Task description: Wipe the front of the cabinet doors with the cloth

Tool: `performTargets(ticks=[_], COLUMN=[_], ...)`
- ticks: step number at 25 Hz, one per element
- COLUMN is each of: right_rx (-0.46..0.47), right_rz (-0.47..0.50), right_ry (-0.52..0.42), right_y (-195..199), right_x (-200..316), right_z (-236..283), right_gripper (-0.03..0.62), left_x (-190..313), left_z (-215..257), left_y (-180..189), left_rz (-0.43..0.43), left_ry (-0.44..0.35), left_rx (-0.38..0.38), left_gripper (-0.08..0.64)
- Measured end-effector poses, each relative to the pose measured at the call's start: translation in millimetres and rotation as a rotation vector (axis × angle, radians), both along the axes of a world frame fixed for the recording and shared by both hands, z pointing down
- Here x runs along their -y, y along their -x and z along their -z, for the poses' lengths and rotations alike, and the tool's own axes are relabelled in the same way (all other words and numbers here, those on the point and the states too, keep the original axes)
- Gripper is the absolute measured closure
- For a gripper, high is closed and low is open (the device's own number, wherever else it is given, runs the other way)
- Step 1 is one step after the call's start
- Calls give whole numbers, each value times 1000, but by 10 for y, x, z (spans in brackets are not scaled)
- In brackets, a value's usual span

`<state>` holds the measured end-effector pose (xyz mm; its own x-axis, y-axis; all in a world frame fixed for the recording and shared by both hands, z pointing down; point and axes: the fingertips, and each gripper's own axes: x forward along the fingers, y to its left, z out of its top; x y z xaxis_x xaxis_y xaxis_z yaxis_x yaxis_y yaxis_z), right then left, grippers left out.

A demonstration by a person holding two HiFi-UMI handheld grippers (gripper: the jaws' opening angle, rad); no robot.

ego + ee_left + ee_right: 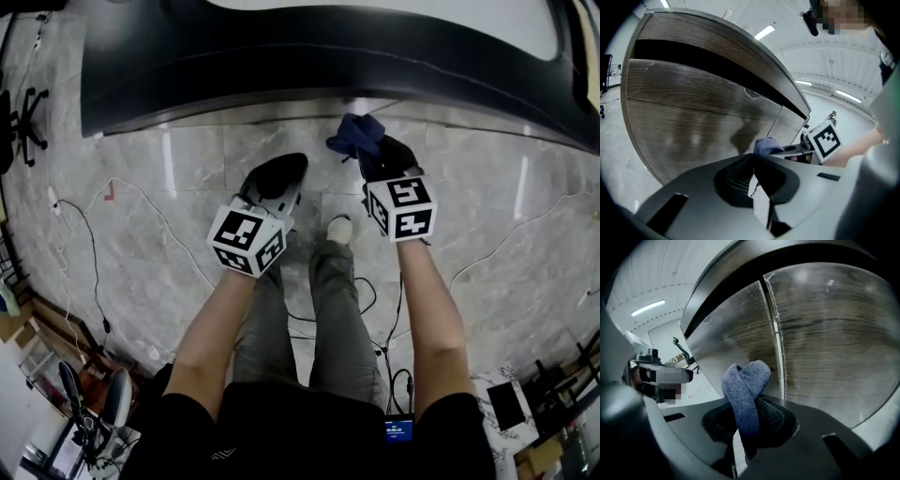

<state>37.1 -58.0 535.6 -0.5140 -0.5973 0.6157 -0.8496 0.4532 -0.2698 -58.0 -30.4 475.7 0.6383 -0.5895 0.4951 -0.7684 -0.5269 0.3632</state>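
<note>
The cabinet's two wood-grain doors (834,333) rise in front of me, with a thin vertical seam (776,329) between them. A dark top (309,52) overhangs them. My right gripper (749,417) is shut on a blue cloth (745,383). The bunched cloth sticks out past the jaws, close to the door left of the seam; I cannot tell whether it touches. In the head view the cloth (356,134) is near the cabinet's foot. My left gripper (752,169) is shut with nothing in it, and the doors (693,122) are beyond it. It hangs left of the right gripper (386,164).
The floor is glossy marble (169,187) with cables (89,244) trailing across it. An office chair (23,127) stands at the far left. The person's legs and a shoe (339,228) are between the two grippers. Boxes and gear lie at the lower corners.
</note>
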Motion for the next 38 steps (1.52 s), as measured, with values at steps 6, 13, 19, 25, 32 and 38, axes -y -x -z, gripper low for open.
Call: performTargets(ticks=[6,13,19,25,32,38], right_rx=[37,45,35,40,48,60], right_rz=[28,14,-21,-56,-50,-16], right_ry=[-19,-34,-43,-78,-118,-161], right_y=[98,273,398,513,371,122], right_x=[-234,-372,-403,-383,-252,-87], right_z=[363,633,777,998,1123,1173], right_gripper=[520,520,520,520,520,520], left_x=[-67,-100,-162,-148,-42,21], left_z=[240,325,417,525,605,634], left_y=[9,134,294,439,352,127], left_rz=[30,19,-13,-36,-18,24], left_ry=[-21,-17,-13,-35,-67,-89], left_rx=[-15,-46,-61,-62,-60,-47], left_gripper=[551,551,551,551,551,551])
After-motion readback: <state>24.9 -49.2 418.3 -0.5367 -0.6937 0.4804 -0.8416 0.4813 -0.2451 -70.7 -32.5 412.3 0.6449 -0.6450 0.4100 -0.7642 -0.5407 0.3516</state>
